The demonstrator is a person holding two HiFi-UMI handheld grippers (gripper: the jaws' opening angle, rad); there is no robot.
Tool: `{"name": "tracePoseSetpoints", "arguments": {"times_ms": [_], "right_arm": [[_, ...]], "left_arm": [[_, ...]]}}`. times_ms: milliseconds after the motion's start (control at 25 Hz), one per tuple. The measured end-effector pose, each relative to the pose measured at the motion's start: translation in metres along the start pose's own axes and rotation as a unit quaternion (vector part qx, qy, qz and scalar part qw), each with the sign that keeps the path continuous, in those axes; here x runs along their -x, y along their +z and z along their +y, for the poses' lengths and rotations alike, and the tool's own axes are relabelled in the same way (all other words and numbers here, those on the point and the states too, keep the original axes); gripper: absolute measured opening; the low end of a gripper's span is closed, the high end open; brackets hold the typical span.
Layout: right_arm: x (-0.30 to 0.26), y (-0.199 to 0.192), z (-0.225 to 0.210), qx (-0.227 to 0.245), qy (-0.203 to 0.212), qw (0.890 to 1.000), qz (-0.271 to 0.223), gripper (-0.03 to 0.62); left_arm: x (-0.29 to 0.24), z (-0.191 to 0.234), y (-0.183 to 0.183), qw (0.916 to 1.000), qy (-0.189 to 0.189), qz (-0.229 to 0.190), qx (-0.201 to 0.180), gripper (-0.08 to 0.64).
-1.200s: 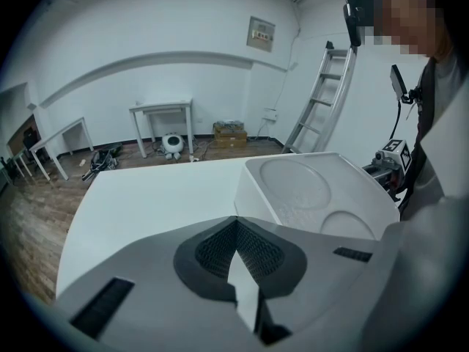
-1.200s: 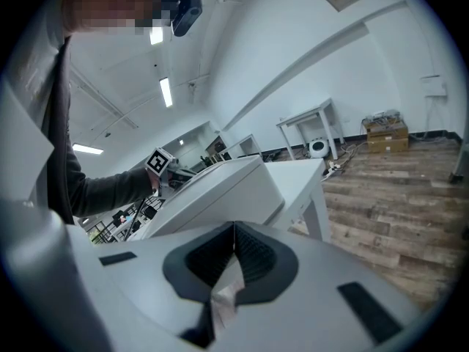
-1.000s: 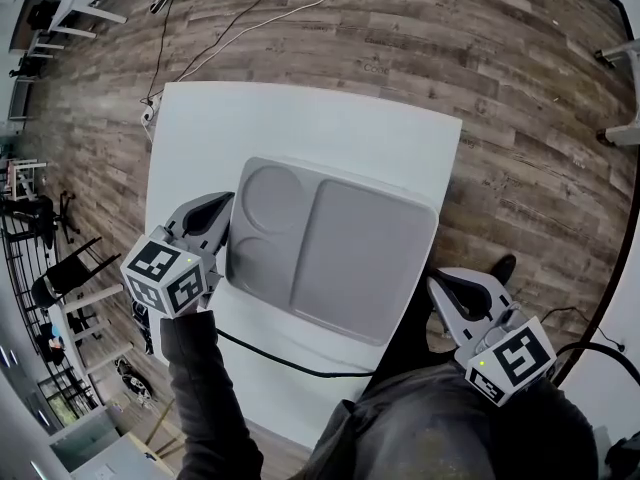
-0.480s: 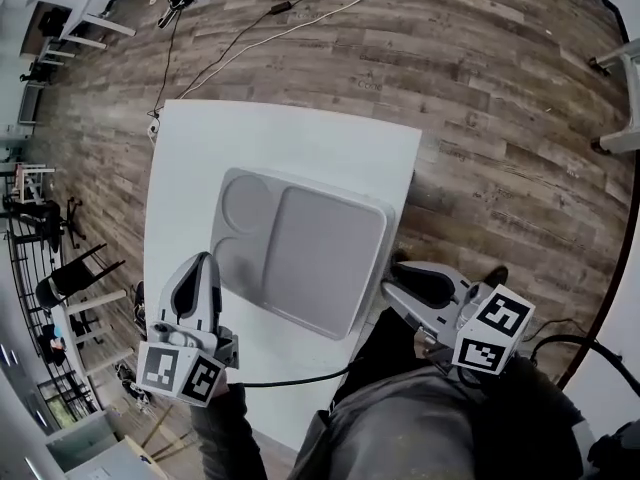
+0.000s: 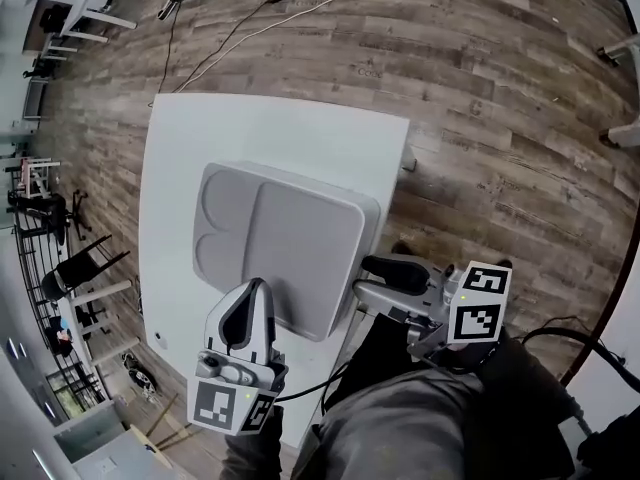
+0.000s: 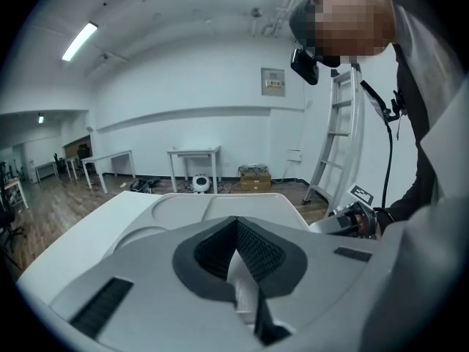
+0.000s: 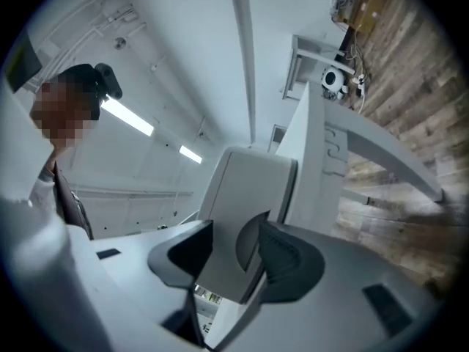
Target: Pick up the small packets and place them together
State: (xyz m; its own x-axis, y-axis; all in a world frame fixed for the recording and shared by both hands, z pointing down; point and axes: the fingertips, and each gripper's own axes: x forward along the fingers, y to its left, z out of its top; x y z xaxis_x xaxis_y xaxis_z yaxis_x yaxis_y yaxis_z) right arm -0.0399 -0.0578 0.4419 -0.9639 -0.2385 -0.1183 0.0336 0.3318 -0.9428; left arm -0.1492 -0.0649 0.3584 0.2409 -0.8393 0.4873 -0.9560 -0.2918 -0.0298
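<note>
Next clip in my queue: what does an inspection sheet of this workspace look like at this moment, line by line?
Surface: white table, carrying only the tray.
Job's things: small packets, nothing seen; the grey compartment tray looks empty.
Clutter: nothing seen.
Grippers: left gripper has its jaws together on nothing, over the table's near end. The right gripper jaws have just been opening and stand apart. The tray's edge shows in the gap, but the pads are not pressing it.
Cables: floor cables beyond the table; a black cable trails from the left gripper.
Surroundings: wood-plank floor, chairs at left, ladder.
</note>
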Motion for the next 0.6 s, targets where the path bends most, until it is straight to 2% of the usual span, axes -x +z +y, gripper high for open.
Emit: {"name": "tracePoseSetpoints", "arguments": {"times_ms": [120,240,400,520,600], "right_arm": [[0.000,0.001,-0.004,-0.014,0.019,1.000,0.001,0.187],[-0.001,0.001,-0.002,-0.024,0.029,0.999,0.002,0.187],[-0.004,0.004,0.002,-0.039,0.032,0.999,0.002,0.190],[-0.006,0.004,0.002,-0.049,0.023,0.999,0.000,0.199],[-0.006,0.004,0.001,-0.069,0.035,0.997,-0.009,0.199]], "left_arm": [[-0.007,-0.006,0.000,0.9999,-0.013,-0.002,0.002,-0.011],[-0.011,-0.011,0.001,0.9996,-0.023,0.000,-0.014,-0.011],[-0.015,-0.016,-0.004,0.9982,-0.036,0.018,-0.044,-0.011],[-0.014,-0.017,-0.010,0.9976,-0.037,0.034,-0.046,-0.011],[-0.012,-0.018,-0.018,0.9960,-0.041,0.059,-0.054,-0.011]]}}
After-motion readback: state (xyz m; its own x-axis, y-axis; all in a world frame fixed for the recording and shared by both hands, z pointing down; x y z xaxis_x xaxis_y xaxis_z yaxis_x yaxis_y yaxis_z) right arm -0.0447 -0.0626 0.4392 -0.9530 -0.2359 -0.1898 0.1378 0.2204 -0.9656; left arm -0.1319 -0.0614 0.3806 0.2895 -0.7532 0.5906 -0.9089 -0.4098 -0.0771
